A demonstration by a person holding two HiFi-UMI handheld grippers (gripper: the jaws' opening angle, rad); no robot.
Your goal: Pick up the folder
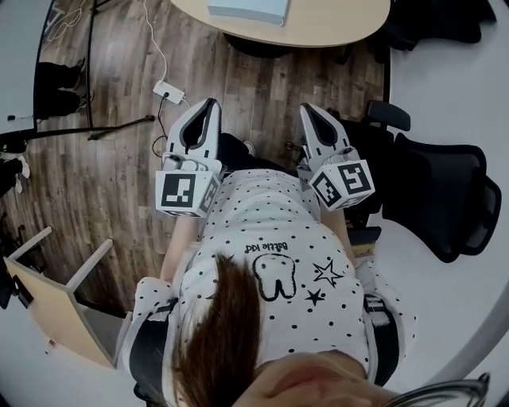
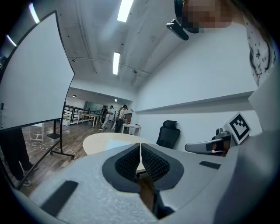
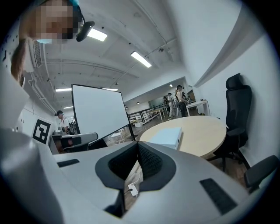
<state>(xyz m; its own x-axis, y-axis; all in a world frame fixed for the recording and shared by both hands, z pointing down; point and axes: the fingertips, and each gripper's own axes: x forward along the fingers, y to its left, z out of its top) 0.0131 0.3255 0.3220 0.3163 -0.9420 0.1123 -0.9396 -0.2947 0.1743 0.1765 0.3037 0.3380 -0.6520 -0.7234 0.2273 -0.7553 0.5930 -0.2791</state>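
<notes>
Underfoot, the plank floor (image 1: 119, 191) takes up most of the head view, and we stand on it short of the round, pale wood surface (image 1: 342, 24) at the top of that view. A large white screen (image 3: 98, 113) on a dark stand rises from the floor to our left; we see no writing on it. A black office chair (image 1: 441, 191) stands close on our right. Our spotted shirt (image 1: 270, 230) carries a tooth drawing, two stars and a short line of lettering that we cannot read for certain.

The folder (image 1: 246, 9), pale blue and flat, lies on the surface, back from its near edge and towards its left side. Its cover shows no label that we can make out. We hold the left tongs (image 1: 211, 103) and the right tongs (image 1: 305, 108) side by side over the floor, pointing toward the surface and well apart from the folder. Both are clenched, their ribbed pads pressed together with nothing between them. Each carries a cube with black-and-white square markers, which are patterns only, without words.

A small white power adapter (image 1: 169, 91) with its cord lies on the floor near the tip of the left tongs in the head view.
</notes>
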